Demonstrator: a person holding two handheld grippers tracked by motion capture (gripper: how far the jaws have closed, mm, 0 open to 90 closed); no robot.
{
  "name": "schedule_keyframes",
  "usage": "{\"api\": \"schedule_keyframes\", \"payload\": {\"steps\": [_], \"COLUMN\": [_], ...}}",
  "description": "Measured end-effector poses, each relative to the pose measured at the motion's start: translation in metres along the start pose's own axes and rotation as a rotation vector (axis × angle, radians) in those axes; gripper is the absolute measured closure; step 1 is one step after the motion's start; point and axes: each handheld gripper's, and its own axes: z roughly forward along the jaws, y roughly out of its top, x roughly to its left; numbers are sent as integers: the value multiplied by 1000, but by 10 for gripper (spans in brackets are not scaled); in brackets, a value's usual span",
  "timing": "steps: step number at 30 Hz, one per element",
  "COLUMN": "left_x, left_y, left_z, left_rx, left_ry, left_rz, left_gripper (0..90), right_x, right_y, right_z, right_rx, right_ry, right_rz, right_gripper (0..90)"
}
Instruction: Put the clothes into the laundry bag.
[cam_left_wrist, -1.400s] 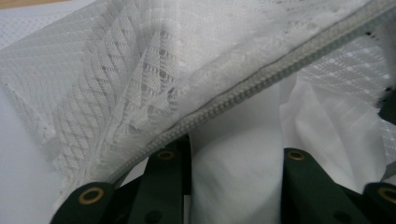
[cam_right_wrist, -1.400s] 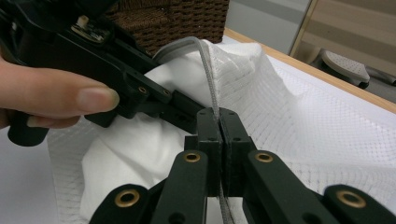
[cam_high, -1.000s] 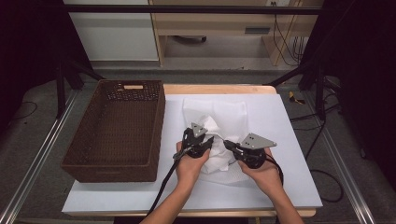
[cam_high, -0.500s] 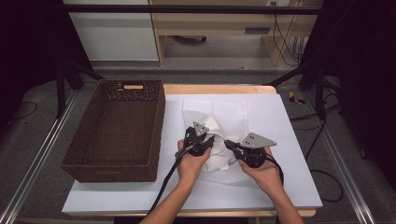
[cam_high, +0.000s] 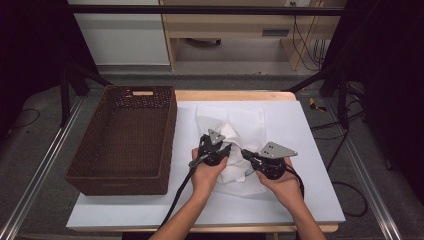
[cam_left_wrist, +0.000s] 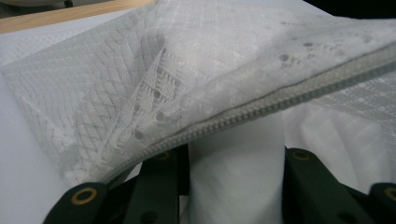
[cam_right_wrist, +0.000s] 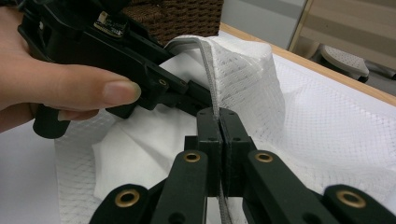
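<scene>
A white mesh laundry bag (cam_high: 245, 120) lies mid-table with its grey zipper edge (cam_left_wrist: 280, 98) lifted. My right gripper (cam_high: 244, 151) is shut on that zipper edge (cam_right_wrist: 208, 70) and holds the bag's mouth up, its jaws (cam_right_wrist: 218, 121) pressed together on the tape. My left gripper (cam_high: 228, 149) reaches in under the raised edge from the left. A folded white cloth (cam_left_wrist: 236, 154) stands between its two jaws (cam_left_wrist: 236, 186), which press on it from both sides. In the right gripper view the left gripper (cam_right_wrist: 196, 95) and its hand (cam_right_wrist: 60, 88) sit just beside the bag's mouth, over more white cloth (cam_right_wrist: 140, 149).
A dark brown wicker basket (cam_high: 170, 135) stands empty at the left of the white tabletop (cam_high: 305, 130). Black cables (cam_high: 177, 190) trail from both grippers toward the near edge. A shelf and floor cables lie beyond the far edge.
</scene>
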Motion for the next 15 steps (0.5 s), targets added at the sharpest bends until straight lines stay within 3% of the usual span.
{"api": "schedule_keyframes", "payload": {"steps": [8,13,15], "left_x": [3,1,1], "left_y": [-2,-3,-4], "left_z": [6,2,-3], "left_rx": [-5,-6,-5], "left_ry": [3,-5,-31], "left_rz": [8,34,63], "left_gripper": [645,508,450], "right_x": [0,-1,-2], "right_y": [0,0,0], "right_z": [0,0,0], "right_rx": [1,3,3], "right_ry": [1,-4,-14], "right_rz": [3,7,13], "right_gripper": [888,887,885]}}
